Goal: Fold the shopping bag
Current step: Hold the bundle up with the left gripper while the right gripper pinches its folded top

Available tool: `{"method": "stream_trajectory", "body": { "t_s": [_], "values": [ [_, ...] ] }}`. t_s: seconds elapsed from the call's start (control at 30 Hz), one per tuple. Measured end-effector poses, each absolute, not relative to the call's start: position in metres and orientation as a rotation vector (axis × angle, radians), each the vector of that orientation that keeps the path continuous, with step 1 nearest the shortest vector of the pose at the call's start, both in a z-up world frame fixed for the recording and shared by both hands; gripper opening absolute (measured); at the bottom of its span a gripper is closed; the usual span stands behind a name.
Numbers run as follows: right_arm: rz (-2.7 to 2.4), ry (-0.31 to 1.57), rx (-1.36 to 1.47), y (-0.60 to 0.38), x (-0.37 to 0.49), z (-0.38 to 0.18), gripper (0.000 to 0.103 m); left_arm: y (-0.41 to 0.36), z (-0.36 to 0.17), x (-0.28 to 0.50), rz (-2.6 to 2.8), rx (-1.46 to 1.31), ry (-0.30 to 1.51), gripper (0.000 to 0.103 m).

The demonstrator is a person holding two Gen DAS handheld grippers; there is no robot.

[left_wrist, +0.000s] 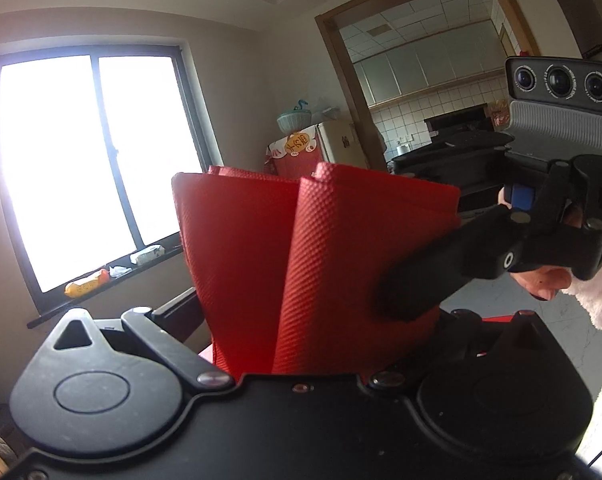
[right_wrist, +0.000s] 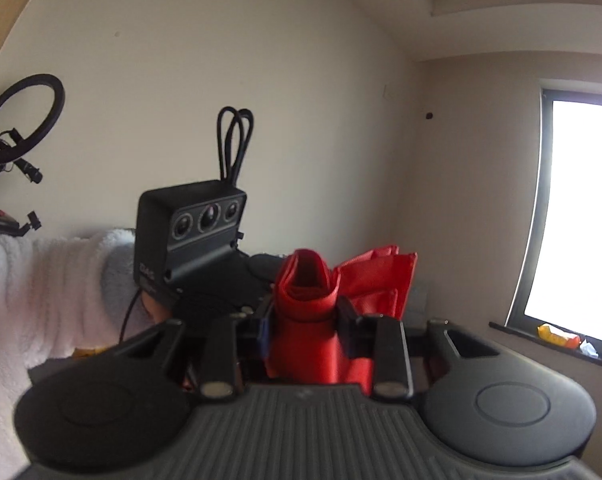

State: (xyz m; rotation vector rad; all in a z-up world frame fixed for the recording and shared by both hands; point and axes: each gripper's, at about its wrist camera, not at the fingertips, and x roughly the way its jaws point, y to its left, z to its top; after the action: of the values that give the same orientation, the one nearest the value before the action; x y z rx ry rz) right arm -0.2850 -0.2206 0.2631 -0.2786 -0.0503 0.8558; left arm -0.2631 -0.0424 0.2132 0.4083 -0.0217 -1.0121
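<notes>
Both grippers' fingertips are hidden in red shopping bag.

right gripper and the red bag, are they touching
Touching. In the left wrist view a black finger of the right gripper presses against the red bag; the right wrist view shows the folded fabric pinched between its two fingers.
</notes>
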Motion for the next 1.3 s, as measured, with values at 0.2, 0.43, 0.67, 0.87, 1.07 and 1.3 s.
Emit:
{"method": "stream_trajectory", "body": {
  "t_s": [0.2, 0.43, 0.67, 0.87, 1.07, 1.3],
  "values": [
    [0.901, -0.019, -0.278, -0.214, -0.277, 0.276, 0.022, -0.045, 0.202, -0.276, -1.050, 0.462, -0.036, 0.074],
    [0.946, 0.015, -0.253, -0.212, -0.264, 0.277, 0.022, -0.052, 0.192, -0.290, -1.010, 0.498, -0.058, 0.056],
    [0.979, 0.043, -0.181, -0.236, -0.249, 0.278, 0.053, -0.053, 0.180, -0.298, -0.940, 0.520, -0.069, 0.042],
    [0.963, -0.086, -0.102, -0.285, -0.261, 0.277, 0.079, -0.043, 0.176, -0.301, -0.947, 0.490, -0.082, 0.037],
    [0.921, -0.051, -0.048, -0.305, -0.252, 0.256, 0.086, -0.039, 0.172, -0.305, -0.912, 0.441, -0.088, 0.037],
    [0.991, 0.036, 0.085, -0.304, -0.238, 0.235, 0.085, -0.046, 0.165, -0.314, -0.860, 0.423, -0.099, 0.038]
  ]
}}
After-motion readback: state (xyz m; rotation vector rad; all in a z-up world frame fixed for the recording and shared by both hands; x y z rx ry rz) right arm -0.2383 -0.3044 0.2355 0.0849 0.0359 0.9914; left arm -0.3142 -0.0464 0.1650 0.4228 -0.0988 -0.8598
